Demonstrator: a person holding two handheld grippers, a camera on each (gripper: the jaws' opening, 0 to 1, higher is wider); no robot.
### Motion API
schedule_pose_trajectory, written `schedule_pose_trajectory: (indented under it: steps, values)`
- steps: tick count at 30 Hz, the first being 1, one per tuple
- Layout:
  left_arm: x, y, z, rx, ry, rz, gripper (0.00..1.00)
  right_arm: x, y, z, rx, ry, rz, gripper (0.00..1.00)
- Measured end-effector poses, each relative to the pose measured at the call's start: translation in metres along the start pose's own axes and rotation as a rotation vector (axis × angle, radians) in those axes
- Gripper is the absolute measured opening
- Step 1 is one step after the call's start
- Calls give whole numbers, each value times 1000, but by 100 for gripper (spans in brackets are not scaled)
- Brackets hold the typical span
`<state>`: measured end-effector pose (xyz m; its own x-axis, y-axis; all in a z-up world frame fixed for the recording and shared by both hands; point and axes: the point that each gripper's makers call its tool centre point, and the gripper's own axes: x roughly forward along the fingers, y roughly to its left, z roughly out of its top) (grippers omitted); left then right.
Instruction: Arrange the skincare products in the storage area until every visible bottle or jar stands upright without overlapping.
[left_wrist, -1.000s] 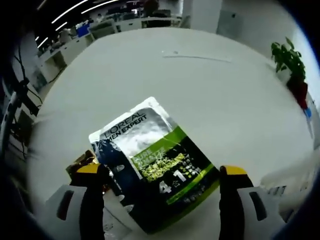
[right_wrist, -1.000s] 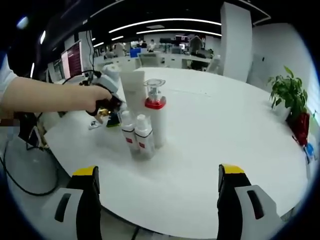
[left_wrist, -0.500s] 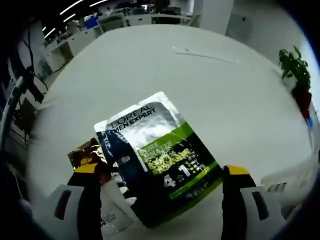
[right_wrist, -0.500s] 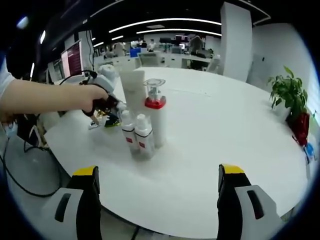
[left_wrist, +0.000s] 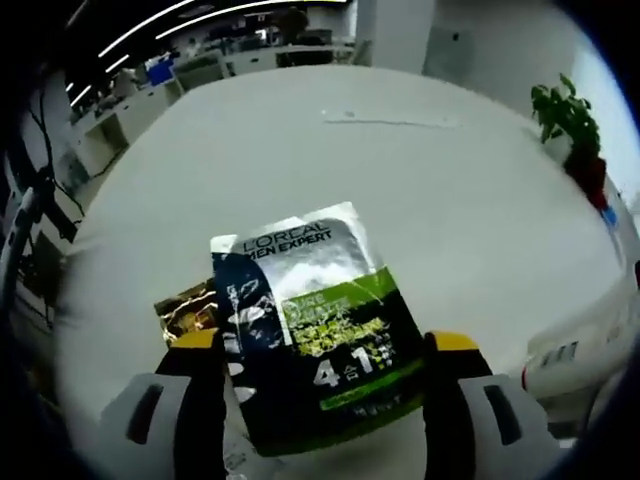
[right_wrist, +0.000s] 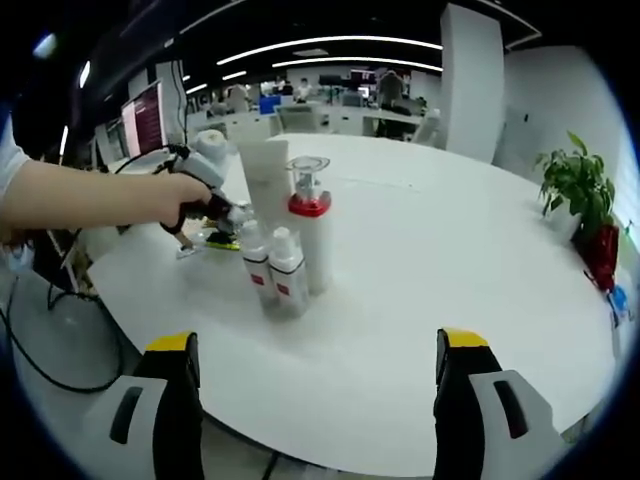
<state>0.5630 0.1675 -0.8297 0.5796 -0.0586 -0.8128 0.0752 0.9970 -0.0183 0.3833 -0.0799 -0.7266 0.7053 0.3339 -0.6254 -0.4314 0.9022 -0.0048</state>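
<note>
Since a second ago the sachet (left_wrist: 318, 335) has swung round in the left gripper view, its silver top now pointing far-left rather than far-right, and the gold packet (left_wrist: 188, 310) beneath it pokes out further on the left. In the right gripper view the hand (right_wrist: 185, 200) with the left gripper (right_wrist: 215, 205) has edged a touch further from the bottles.

Big round white table (right_wrist: 450, 280), open-plan office behind with ceiling light strips, desks and a monitor (right_wrist: 143, 118) on the left, one potted plant (right_wrist: 583, 200) far right.

Count on the table: one tall white bottle (right_wrist: 312, 235) with a red collar and clear cap, one white tube (right_wrist: 265, 170) standing behind it, and two small white bottles (right_wrist: 278, 268) with red labels in front, all upright and bunched close together. Two flat packets lie near the left edge, the sachet overlapping the gold one.

Left gripper's jaws are spread wide either side of the sachet's near end, gripping nothing. Right gripper (right_wrist: 315, 400) hangs near the table's near edge, jaws wide apart and empty, well clear of the bottles.
</note>
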Motion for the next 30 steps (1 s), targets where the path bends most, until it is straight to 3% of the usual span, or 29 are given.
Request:
schedule_pose_trajectory:
  steps: [9, 10, 12, 13, 17, 22, 30]
  values:
    - [0, 1, 3, 34, -44, -9, 71, 0, 1, 0, -4, 0, 1, 97]
    - [0, 1, 3, 46, -54, -10, 69, 0, 1, 0, -4, -1, 2, 97]
    - [-4, -4, 9, 148, -79, -19, 50, 0, 1, 0, -8, 3, 2, 97]
    - [-2, -12, 10, 124, -104, -59, 38, 0, 1, 0, -9, 3, 3, 97]
    - [-1, -12, 12, 118, -136, -71, 23, 1, 1, -1, -10, 4, 1, 97]
    - [5, -7, 14, 101, -120, -77, 18, 1, 0, -1, -15, 7, 0, 97]
    - [-2, -1, 21, 30, -161, -130, 12, 1, 1, 0, -20, 5, 2, 97]
